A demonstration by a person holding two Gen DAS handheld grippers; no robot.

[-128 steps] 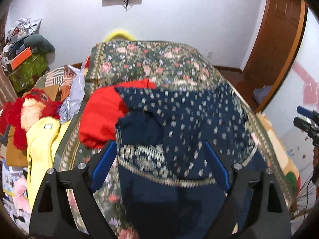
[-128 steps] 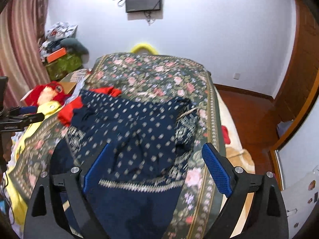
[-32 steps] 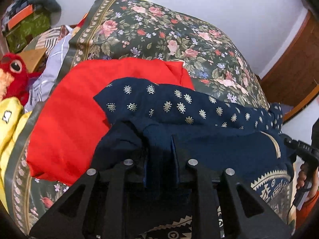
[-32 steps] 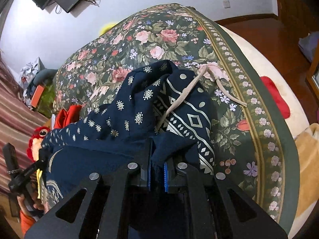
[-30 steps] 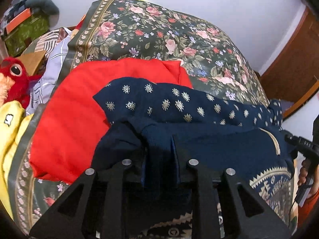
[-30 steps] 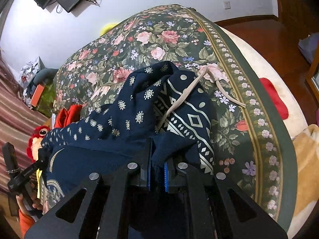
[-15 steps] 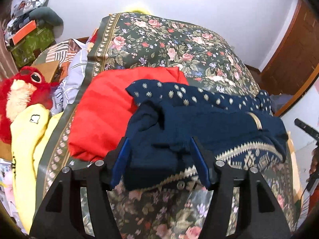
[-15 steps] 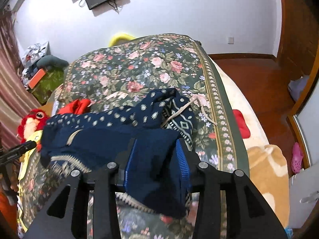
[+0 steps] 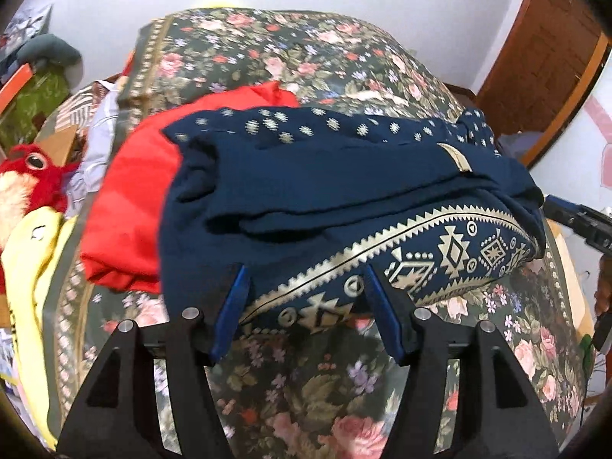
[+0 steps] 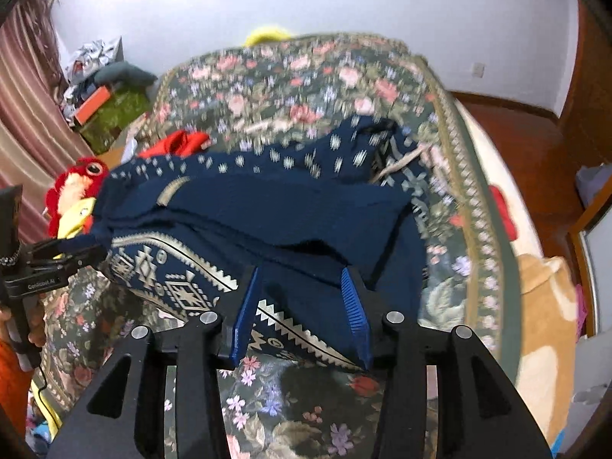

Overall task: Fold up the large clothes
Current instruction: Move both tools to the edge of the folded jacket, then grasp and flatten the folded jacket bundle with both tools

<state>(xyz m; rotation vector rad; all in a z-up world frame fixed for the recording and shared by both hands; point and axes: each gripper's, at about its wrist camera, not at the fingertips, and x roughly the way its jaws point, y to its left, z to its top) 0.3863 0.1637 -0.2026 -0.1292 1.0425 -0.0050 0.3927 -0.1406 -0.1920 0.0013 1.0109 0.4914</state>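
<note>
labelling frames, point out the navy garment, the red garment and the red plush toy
navy garment [image 9: 344, 176], left wrist view, plain folded top layer
red garment [image 9: 130, 206], left wrist view, flat middle
red plush toy [image 9: 34, 164], left wrist view, head by its eye

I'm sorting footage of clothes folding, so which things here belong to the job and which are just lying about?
Part of the job:
navy patterned garment
left gripper
right gripper

Lying about:
red garment
red plush toy
floral bedspread
yellow garment

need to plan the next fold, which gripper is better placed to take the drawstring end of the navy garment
Right, probably. The right gripper hangs open, jaws still opening, over the navy garment on the side where the drawstring lies. The left gripper is at the opposite end, beside the red cloth.
</note>
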